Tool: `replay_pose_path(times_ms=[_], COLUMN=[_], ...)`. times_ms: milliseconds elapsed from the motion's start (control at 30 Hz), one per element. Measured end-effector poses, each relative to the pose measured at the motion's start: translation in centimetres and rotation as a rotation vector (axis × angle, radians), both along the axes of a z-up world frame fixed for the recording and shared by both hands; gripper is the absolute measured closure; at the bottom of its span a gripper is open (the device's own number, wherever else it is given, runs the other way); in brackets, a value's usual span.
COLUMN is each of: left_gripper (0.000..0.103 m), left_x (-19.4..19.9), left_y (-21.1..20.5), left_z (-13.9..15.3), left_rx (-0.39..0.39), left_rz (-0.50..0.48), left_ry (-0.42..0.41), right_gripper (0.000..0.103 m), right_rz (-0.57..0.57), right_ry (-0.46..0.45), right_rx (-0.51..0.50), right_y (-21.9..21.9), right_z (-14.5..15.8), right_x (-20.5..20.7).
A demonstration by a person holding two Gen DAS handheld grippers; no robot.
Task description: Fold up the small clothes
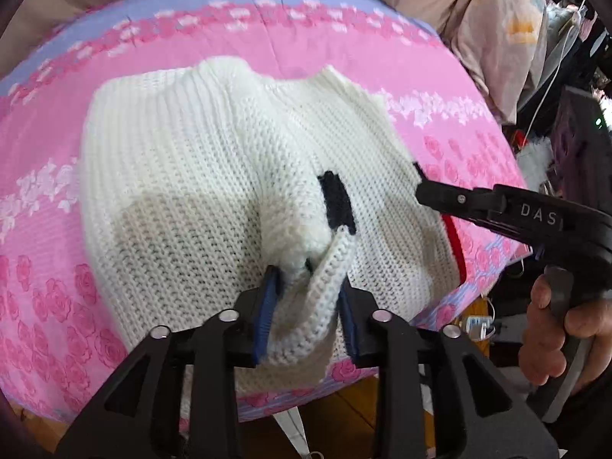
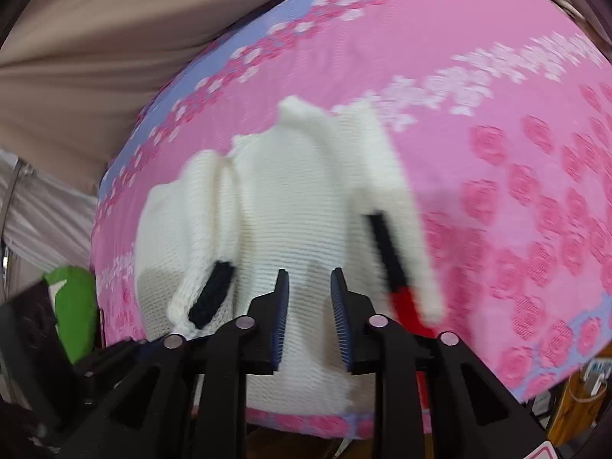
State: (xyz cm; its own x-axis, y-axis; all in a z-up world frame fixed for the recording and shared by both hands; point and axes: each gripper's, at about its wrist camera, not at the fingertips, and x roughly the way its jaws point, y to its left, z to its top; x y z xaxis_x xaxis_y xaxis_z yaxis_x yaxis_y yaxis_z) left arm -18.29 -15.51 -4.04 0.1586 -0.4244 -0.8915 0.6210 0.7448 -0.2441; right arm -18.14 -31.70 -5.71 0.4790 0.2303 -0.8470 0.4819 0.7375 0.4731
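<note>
White knit sweater (image 1: pixel 199 176) spread mid-frame on pink floral sheet (image 1: pixel 344 57). Sleeve cuff (image 1: pixel 310 306) pinched low centre by left gripper (image 1: pixel 306 306). Right gripper (image 2: pixel 310 317) parted, grasping nothing, over sweater's near hem at lower centre.

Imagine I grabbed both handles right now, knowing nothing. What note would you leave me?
Left gripper: shut on the sleeve cuff of the white knit sweater, lifting it above the body.
Right gripper: open, holding nothing, hovering over the sweater's lower part, beside its black and red edge trim.
The sweater lies spread on the pink floral cloth, collar at the far end.
Done: one sleeve looks drawn in across the body.
Left: lay that sleeve flat, probably fold the other side in, then fold the body. The right wrist view is blurred, so check the far sleeve yourself.
</note>
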Motion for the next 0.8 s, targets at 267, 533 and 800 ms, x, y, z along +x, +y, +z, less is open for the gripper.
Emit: replay_pose_path(times_ms=[267,533,800], left_gripper=[0.031,0.033,0.084], left_x=[-1.3,-3.6,-1.7], left_y=[5.6,7.5,9.8], left_z=[1.3,-4.7,-4.4], left_rx=[0.09,0.239,0.143], left_rz=[0.019,-0.021,0.107], left_ry=[-0.128,-0.088,0.026], right_gripper=[0.032,0.031,0.083], right_rz=[0.111,0.228,0.234], right_ry=[-0.07,0.075,-0.079], right_rx=[0.069,0.089,0.18], right_y=[2.5,7.1,7.2], right_z=[1.7,-2.2,2.6], right_x=[3.2,9.6,9.9])
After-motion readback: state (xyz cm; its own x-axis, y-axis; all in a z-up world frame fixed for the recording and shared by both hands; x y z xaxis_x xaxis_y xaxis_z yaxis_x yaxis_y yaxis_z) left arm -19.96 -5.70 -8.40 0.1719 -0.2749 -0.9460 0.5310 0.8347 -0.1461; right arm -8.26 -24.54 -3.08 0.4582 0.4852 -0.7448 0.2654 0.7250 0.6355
